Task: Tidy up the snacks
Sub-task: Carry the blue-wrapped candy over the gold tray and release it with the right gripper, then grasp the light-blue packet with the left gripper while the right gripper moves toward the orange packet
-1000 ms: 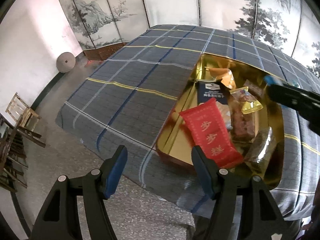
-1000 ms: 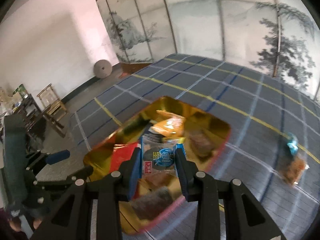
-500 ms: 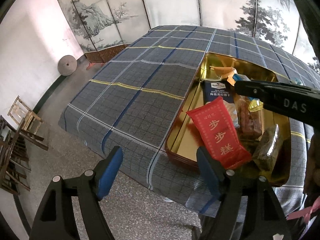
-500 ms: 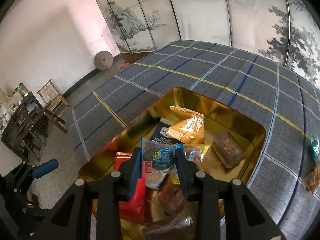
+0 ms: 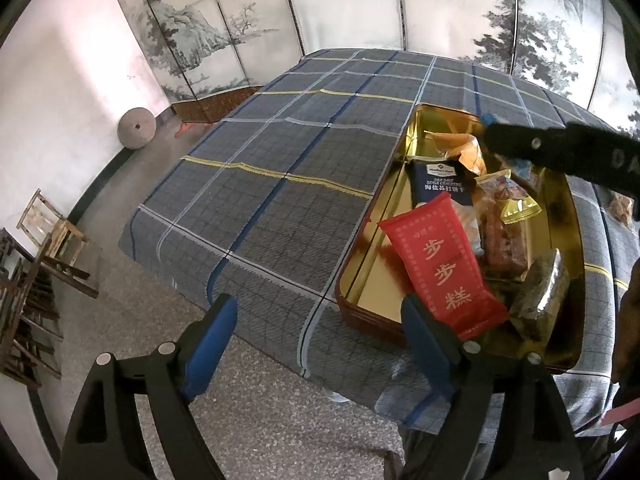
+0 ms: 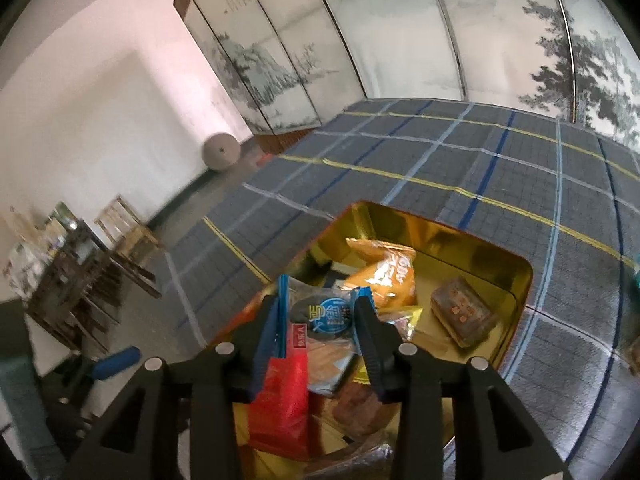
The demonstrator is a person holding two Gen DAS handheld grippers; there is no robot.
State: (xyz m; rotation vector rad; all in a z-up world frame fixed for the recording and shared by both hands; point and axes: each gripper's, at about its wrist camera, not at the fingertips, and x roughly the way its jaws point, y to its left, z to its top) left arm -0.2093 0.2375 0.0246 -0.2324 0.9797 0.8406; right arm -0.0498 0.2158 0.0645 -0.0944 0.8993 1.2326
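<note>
A gold tin tray (image 5: pixel 370 320) (image 6: pixel 516 276) sits on the plaid-covered table and holds several snacks: a red packet (image 5: pixel 440 268) (image 6: pixel 284 392), a navy cracker packet (image 5: pixel 438 180), an orange packet (image 6: pixel 384 268) and a brown block (image 6: pixel 460 312). My right gripper (image 6: pixel 318 308) hangs over the tray. A blue-labelled round snack packet (image 6: pixel 324 316) sits between its fingers, edges still against both pads, while the jaws are opening. My left gripper (image 5: pixel 316 308) hovers at the table's near edge, left of the tray. Its jaws are opening wide and nothing is between them.
One more wrapped snack (image 5: pixel 622 204) lies on the cloth right of the tray. Wooden chairs (image 5: pixel 52 236) stand on the floor at the left. A stone wheel (image 5: pixel 136 128) leans on the wall beside a painted folding screen (image 5: pixel 340 12).
The left jaws have spread wider while that hand stayed put. The right gripper has carried the blue-labelled packet lower over the tray, rolled a little, and its fingers have parted slightly.
</note>
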